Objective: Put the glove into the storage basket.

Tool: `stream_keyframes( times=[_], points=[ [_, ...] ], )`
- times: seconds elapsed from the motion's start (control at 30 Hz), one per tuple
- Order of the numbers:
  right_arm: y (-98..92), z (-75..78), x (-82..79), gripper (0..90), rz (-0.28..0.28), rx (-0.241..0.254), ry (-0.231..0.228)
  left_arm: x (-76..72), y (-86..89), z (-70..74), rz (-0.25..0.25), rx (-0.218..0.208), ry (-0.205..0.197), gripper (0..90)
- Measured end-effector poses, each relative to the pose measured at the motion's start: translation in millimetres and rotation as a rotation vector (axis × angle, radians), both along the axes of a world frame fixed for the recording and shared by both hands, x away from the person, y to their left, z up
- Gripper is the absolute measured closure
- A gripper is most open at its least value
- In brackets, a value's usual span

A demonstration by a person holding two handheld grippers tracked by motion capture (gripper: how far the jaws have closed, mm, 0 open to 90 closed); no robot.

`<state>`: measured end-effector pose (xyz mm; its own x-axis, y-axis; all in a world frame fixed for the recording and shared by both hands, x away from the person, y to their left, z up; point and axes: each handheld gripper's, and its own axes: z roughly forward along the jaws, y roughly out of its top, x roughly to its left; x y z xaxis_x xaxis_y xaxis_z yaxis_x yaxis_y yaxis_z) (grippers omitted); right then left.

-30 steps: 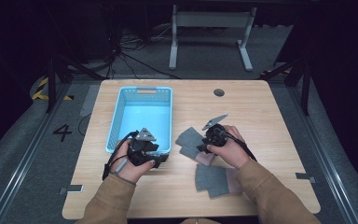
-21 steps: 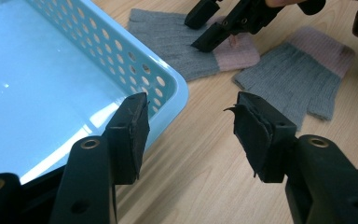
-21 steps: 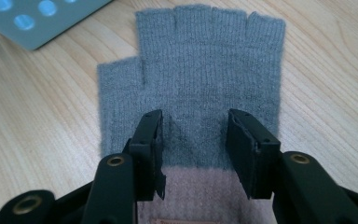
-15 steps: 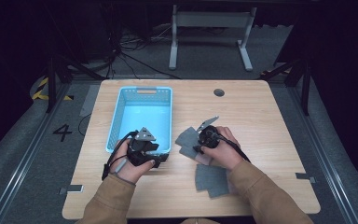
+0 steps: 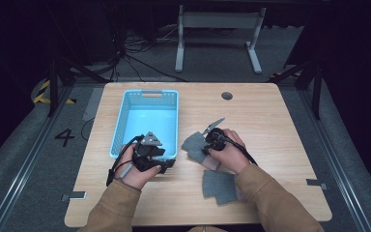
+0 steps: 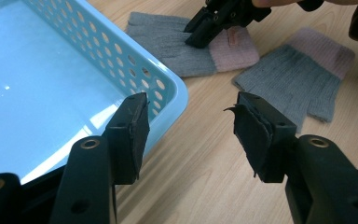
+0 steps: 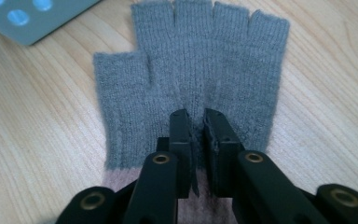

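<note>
Right gripper jaws just closed, now pinching a fold of the grey glove on the table. Left gripper idle, released, by the blue basket. Lift likely next.

Open wood to the right, basket wall on the left

I see the light blue perforated plastic basket blocking my left side; 2 grey knitted fingerless gloves lie flat beside it, while the pale wooden table offers bare passage right and behind.
</note>
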<state>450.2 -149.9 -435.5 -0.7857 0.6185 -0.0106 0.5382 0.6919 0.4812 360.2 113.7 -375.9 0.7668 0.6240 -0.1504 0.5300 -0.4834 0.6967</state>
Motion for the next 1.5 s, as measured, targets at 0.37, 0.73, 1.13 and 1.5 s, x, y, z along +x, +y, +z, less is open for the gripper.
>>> stream_keyframes(
  times=[0.37,0.73,1.13,1.5],
  points=[
    [-18.3,24.9,-5.4,85.3,-0.006,0.059,-0.052,3.4,-6.3,0.5,-0.019,0.005,0.0,46.0],
    [-52.5,54.2,-24.5,84.9,0.017,0.1,-0.079,8.4,-18.6,-0.4,-0.046,0.012,-0.003,46.0],
    [-80.1,63.1,-52.6,84.9,0.05,0.132,-0.078,13.1,-30.4,-1.0,-0.082,0.017,0.003,46.0],
    [-103.3,57.7,-75.8,84.9,0.107,0.136,-0.059,14.3,-34.3,-3.3,-0.086,0.021,0.01,45.9]
  ],
)
